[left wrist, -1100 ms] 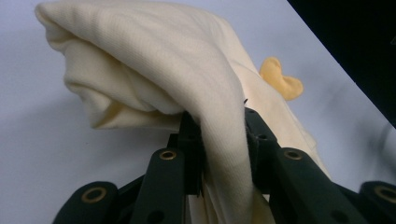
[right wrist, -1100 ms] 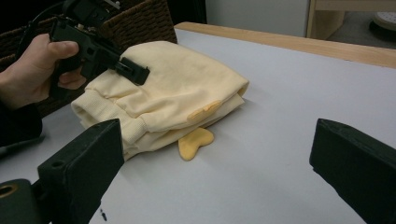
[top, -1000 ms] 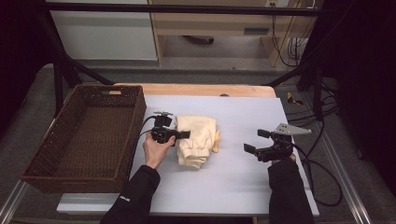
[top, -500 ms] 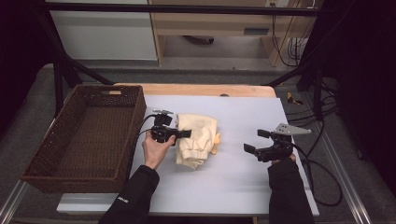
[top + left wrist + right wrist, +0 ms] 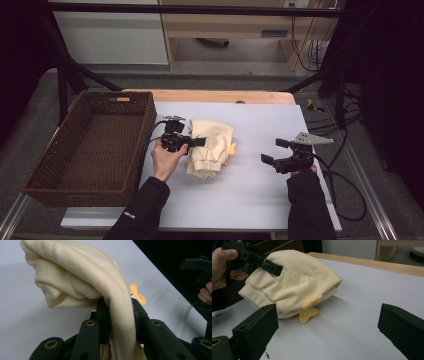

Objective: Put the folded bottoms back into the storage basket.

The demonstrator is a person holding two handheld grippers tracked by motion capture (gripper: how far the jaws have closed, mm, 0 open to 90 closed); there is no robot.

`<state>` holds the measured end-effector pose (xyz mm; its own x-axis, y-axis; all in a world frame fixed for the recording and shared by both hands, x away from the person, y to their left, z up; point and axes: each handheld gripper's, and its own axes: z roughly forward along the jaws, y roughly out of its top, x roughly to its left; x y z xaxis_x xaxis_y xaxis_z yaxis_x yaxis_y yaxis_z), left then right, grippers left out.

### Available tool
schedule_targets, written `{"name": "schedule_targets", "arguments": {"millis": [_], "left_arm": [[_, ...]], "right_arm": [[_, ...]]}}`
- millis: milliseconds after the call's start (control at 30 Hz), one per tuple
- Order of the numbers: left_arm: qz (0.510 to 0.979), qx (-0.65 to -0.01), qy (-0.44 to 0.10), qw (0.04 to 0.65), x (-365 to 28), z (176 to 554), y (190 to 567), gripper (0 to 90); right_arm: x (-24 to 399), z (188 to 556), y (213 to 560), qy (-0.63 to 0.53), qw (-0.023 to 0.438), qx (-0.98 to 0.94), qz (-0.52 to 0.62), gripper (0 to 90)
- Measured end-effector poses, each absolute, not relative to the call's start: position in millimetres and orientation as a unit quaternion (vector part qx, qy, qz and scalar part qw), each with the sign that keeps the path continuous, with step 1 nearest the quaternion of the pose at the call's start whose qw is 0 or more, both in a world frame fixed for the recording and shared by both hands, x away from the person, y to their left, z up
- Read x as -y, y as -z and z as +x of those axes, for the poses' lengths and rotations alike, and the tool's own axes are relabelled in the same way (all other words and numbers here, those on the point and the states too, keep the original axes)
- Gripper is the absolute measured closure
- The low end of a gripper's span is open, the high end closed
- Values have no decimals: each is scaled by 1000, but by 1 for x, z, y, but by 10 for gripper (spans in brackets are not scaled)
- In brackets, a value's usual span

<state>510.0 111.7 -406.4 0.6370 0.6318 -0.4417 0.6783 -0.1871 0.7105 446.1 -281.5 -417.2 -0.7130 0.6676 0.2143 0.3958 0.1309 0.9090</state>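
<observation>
A brown wicker basket [image 5: 90, 145] stands at the worktop's [image 5: 260, 195] left edge. Just right of it, the left gripper [image 5: 197, 142] is clamped on a fold of the cream folded garment [image 5: 212, 145], which lies near the worktop's middle with a yellow tab [image 5: 308, 314] poking out beneath. Well apart, toward the right edge, the right gripper [image 5: 270, 152] hovers with jaws wide, holding nothing.

Folded cream-yellow knit garment [image 5: 294, 287] with small orange flaps, lying near the far wooden edge of the white table [image 5: 367, 307]. Clamped at its left by the left gripper [image 5: 268, 266]. Own right gripper [image 5: 329, 332] black jaws wide apart, nothing between.
</observation>
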Motion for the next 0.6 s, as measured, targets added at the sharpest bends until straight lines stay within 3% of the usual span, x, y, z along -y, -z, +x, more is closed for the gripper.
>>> {"name": "schedule_targets", "arguments": {"millis": [600], "left_arm": [[775,-406,17,484,-110,501,384,727]], "right_arm": [[281,446,417,-553,123,-742,358,32]]}}
